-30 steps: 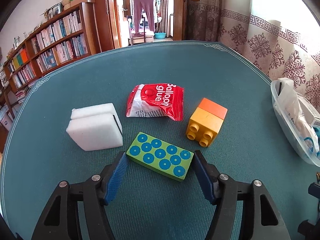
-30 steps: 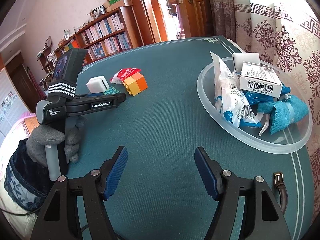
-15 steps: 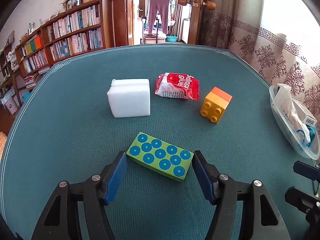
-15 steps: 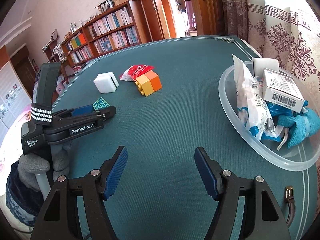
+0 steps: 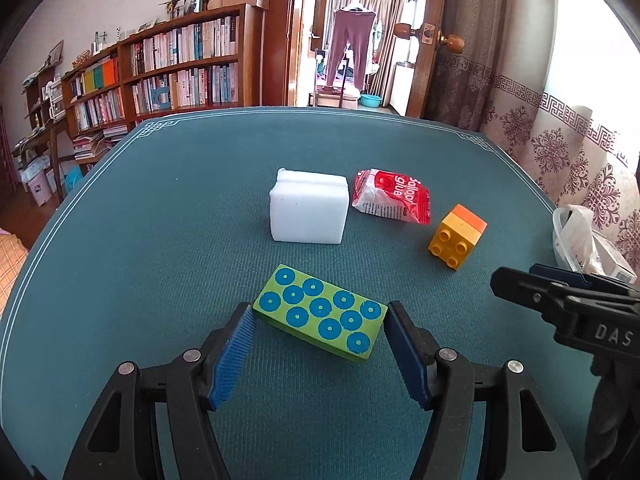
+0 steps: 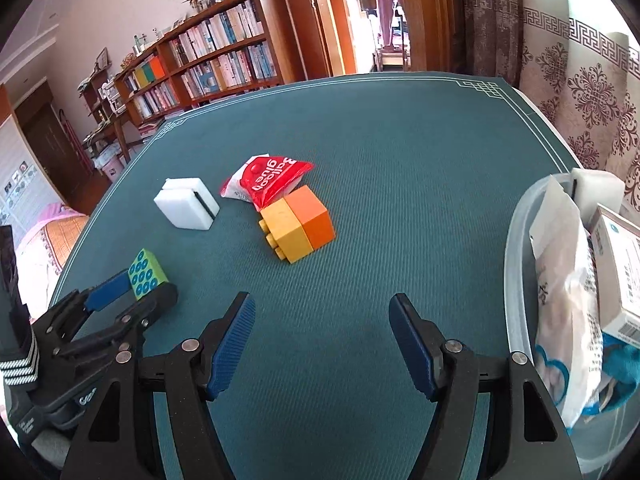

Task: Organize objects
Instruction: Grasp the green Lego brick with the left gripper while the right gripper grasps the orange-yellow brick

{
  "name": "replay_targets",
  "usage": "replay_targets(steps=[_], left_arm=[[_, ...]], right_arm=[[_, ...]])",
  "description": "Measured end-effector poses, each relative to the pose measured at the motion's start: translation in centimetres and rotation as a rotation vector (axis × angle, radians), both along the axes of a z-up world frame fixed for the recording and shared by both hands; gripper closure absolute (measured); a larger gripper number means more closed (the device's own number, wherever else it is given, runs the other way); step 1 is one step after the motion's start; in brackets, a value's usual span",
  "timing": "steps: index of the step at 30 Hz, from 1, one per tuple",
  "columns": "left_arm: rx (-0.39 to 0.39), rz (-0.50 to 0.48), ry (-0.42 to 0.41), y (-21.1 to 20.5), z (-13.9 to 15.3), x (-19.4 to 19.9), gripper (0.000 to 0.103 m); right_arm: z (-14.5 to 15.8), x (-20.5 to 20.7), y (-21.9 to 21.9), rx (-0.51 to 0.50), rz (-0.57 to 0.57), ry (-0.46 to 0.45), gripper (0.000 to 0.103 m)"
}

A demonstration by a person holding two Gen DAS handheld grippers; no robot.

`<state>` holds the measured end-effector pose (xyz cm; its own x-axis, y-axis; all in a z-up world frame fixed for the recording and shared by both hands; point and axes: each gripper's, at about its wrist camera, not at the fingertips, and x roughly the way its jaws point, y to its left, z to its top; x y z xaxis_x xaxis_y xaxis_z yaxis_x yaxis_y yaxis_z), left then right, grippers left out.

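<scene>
**Green block clamped on the left, rest of the stuff sitting on the teal table**

Big teal table (image 5: 160, 240) filling both views, white line border round the edge; clear plastic tub (image 6: 516, 248) at the right edge, stuffed with a white printed bag, a white box with a barcode and something teal and cloth-like; left gripper (image 5: 318, 334) clamped on the green block (image 5: 320, 316), blue pads pressed against its two short ends, blue-dotted face up, block sitting skewed between the jaws; right gripper (image 6: 322, 344) spread wide over bare cloth, nothing between the pads, also poking into the left wrist view from the right side.

Further back, white sponge block (image 5: 308, 210) standing upright mid-table, a dark slit down one side in the right wrist view; red "Balloon glue" packet (image 5: 394, 198) lying flat just beside it; yellow-and-orange toy brick (image 6: 298, 230) on its side, studs pointing sideways, touching or nearly touching the packet corner from the right wrist view, hard to say which; in the left wrist view looks apart.
</scene>
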<state>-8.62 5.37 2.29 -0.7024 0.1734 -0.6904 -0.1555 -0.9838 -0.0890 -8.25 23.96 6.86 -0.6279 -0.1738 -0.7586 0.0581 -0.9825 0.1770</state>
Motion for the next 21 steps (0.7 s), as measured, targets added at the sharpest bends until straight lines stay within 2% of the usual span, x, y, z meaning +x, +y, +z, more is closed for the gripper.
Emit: replay_targets(steps=[8,17,21], left_arm=[[0.031,0.008,-0.001,-0.6,0.0,0.1,0.034],[0.048,0.010,-0.009,-0.9,-0.1,0.1,0.034],[0.048,0.008,-0.010,-0.9,-0.1,0.1,0.034]], right_arm=[[-0.4,-4.3,-1.3,0.015,0.013,-0.013,0.032],[-1.2,-6.5,-3.1,0.053,0.019,-0.015,0.033],[-1.2,-6.3,-3.9,0.082,0.024,-0.006,0.051]])
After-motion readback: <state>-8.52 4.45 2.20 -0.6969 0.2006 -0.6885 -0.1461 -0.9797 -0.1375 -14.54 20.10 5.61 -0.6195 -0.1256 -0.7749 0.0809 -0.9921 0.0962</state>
